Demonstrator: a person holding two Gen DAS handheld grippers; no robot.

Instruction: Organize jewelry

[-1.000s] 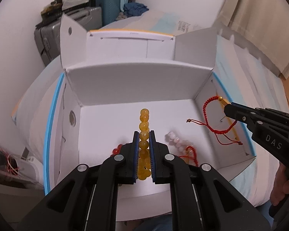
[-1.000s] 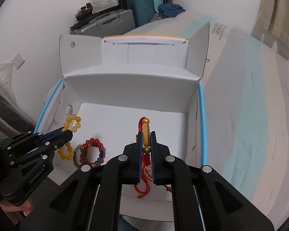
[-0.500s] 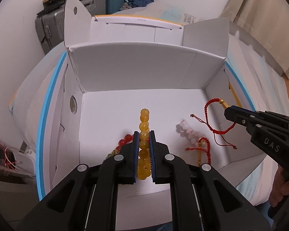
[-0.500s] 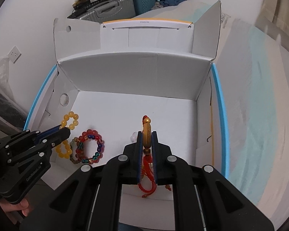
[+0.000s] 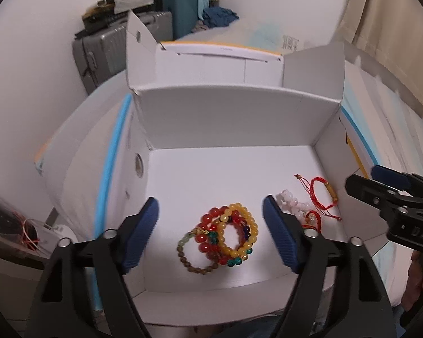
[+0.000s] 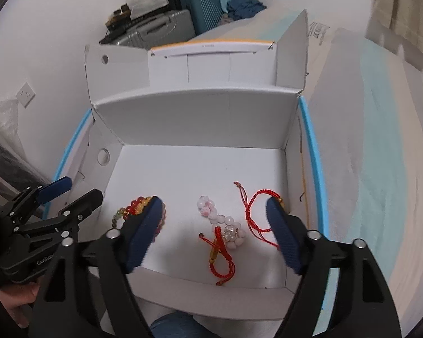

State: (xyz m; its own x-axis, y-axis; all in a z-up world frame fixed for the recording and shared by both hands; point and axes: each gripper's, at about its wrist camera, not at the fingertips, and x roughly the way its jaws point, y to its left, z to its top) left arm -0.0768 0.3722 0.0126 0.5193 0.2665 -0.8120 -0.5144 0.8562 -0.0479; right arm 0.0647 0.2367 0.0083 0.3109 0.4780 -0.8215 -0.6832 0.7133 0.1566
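Note:
A white cardboard box (image 5: pixel 234 118) holds the jewelry. My left gripper (image 5: pixel 210 211) hangs above its floor, jaws opening, nothing pressed between the pads. Under it a yellow bead bracelet (image 5: pixel 249 226) lies on a pile of red, multicoloured and brown bead bracelets (image 5: pixel 211 236). My right gripper (image 6: pixel 214 205) is also over the box (image 6: pixel 197 118) with jaws opening and no grip on anything. A red cord bracelet (image 6: pixel 252 208) with a gold tube lies by its right finger. A pink bead bracelet (image 6: pixel 220 221) and a second red cord bracelet (image 6: pixel 221 256) lie below it.
The box stands on a bed with pale striped bedding (image 6: pixel 380 169), its flaps raised at the back. Suitcases (image 5: pixel 115 48) and clothes are stacked by the far wall. A hand (image 6: pixel 17 301) holds the left gripper's handle. A curtain (image 5: pixel 386 28) hangs at the right.
Both grippers have gone from shut to wide open. The yellow bead bracelet dropped onto the bead pile, and the red cord bracelet dropped to the box floor on the right.

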